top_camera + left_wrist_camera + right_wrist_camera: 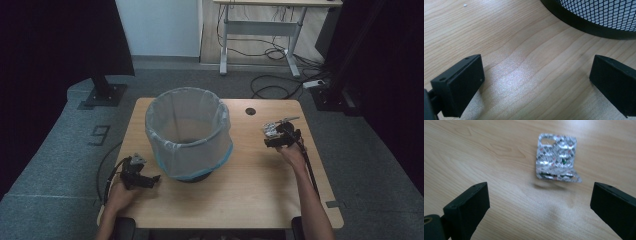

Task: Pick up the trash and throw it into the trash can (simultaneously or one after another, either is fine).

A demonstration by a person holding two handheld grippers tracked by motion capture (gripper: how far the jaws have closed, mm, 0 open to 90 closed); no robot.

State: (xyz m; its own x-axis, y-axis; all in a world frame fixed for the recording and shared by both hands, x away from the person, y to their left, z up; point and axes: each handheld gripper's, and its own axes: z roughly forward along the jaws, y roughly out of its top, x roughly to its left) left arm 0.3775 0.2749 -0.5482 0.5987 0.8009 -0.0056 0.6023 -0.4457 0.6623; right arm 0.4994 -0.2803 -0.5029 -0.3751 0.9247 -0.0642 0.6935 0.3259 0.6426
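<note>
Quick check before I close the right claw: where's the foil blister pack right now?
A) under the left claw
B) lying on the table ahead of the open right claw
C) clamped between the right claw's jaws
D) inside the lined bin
B: in the right gripper view the foil blister pack lies on the wooden table ahead of the right claw, whose jaws stand wide apart with nothing between them.

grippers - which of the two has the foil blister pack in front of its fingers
The right gripper: the crumpled foil blister pack lies on the table just ahead of its open fingers. The left gripper, also open, faces bare wood and the mesh bin's base.
</note>
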